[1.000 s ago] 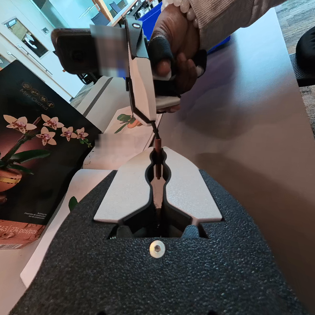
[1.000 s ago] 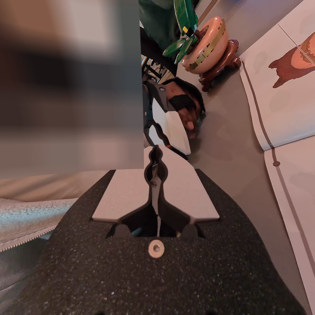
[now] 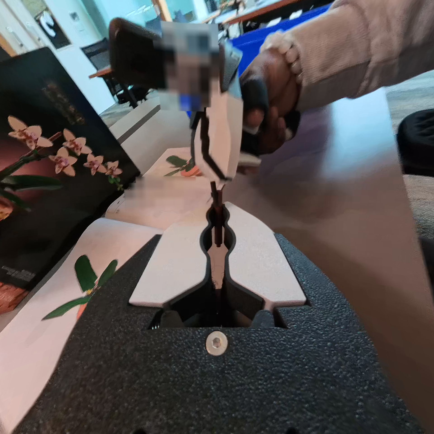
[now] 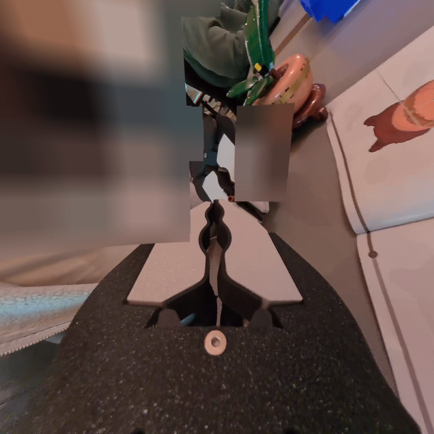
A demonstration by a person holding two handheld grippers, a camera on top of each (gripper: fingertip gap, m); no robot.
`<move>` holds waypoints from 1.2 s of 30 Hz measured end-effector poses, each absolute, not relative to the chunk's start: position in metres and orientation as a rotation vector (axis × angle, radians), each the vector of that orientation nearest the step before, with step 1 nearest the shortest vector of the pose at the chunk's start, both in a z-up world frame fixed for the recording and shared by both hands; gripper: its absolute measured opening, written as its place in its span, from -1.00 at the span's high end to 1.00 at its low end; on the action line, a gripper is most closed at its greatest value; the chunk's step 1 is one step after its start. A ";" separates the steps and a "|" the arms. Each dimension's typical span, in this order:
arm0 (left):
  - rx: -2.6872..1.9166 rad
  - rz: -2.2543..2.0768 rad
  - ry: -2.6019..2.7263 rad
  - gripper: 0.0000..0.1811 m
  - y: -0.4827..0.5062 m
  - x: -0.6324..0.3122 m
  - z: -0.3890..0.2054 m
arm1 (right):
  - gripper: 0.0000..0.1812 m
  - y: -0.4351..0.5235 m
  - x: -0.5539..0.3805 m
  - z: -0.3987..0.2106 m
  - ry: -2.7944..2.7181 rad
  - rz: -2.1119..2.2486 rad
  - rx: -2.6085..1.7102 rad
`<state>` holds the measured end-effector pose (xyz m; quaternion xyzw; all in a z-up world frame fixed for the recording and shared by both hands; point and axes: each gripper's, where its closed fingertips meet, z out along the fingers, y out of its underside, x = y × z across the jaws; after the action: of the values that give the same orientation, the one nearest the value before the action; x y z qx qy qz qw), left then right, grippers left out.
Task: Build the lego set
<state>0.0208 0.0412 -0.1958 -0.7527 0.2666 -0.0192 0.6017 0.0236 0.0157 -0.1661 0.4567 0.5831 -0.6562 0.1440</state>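
On my left stands the dark box (image 3: 58, 164) with orchids printed on it, the open booklet (image 3: 54, 277) lying beside it on the surface (image 3: 340, 211). My left tongs (image 3: 217, 211) pinch a thin brown rod (image 3: 218, 231) near their tips. My right tongs (image 3: 219, 183) come down from above, clamped on a dark pin (image 3: 214, 191) touching the rod's top. In the right wrist view, the pot (image 4: 291, 82) with green leaves stands beyond, partly behind a blur patch.

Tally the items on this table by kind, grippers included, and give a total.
Grippers: 2, left gripper, right gripper
Held Lego pieces: 2, brown rod, dark pin
Set box: 1
Instruction booklet: 1
Built flower pot: 1
Blue bin: 1
Total: 8
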 end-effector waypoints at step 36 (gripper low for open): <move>-1.882 0.195 0.617 0.96 0.051 0.003 -0.217 | 0.97 0.026 -0.003 -0.197 2.350 -1.341 1.866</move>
<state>0.0027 0.0506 -0.2169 -0.7933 0.2602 0.0822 0.5442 -0.0031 0.0258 -0.1971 0.5664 0.7130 -0.4069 -0.0724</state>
